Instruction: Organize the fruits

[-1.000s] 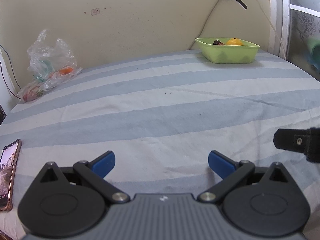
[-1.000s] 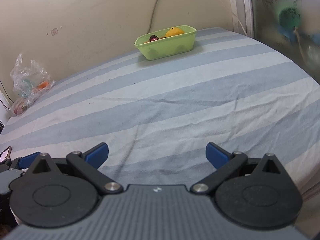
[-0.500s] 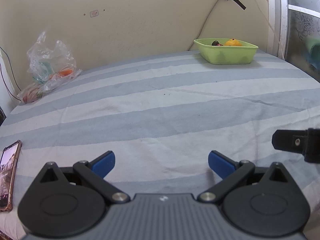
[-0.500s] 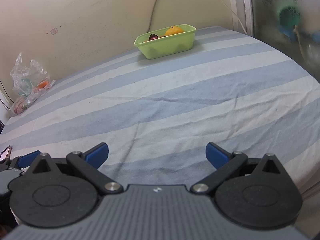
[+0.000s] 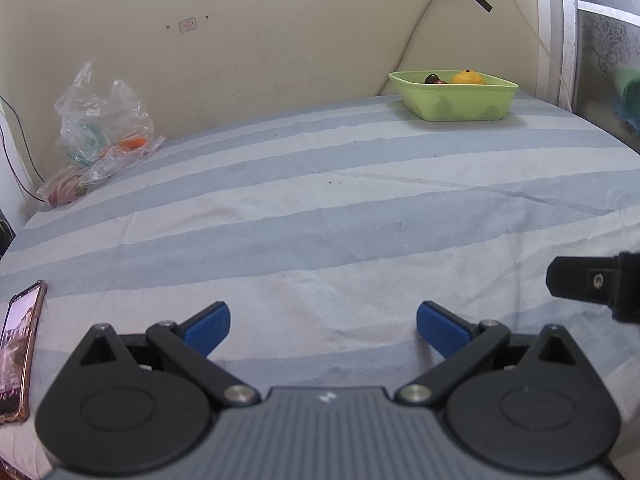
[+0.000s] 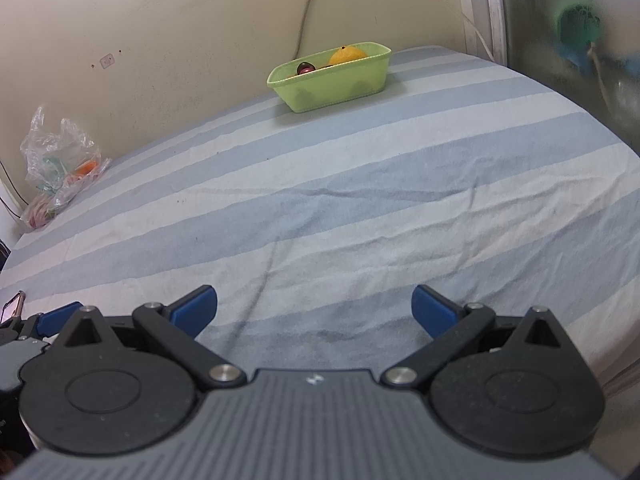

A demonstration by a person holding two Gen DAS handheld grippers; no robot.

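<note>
A light green basket (image 5: 460, 102) (image 6: 336, 84) stands at the far right of the striped bedsheet (image 5: 320, 216) (image 6: 340, 200), near the wall. In it lie an orange fruit (image 5: 467, 77) (image 6: 347, 55) and a dark red fruit (image 5: 432, 79) (image 6: 305, 67); anything lower in the basket is hidden by its wall. My left gripper (image 5: 323, 327) hovers low over the near part of the sheet, open, with nothing between its blue pads. My right gripper (image 6: 314, 309) is beside it, also open and empty, far from the basket.
A clear plastic bag (image 5: 100, 136) (image 6: 60, 164) with orange and green items lies at the far left by the wall. A phone (image 5: 18, 350) rests at the near left edge. A window (image 6: 580, 40) runs along the right side. A cord (image 6: 308, 8) hangs on the wall.
Both views have dipped and shifted slightly, so the basket sits a little lower and closer in frame. The grippers stay open and empty.
</note>
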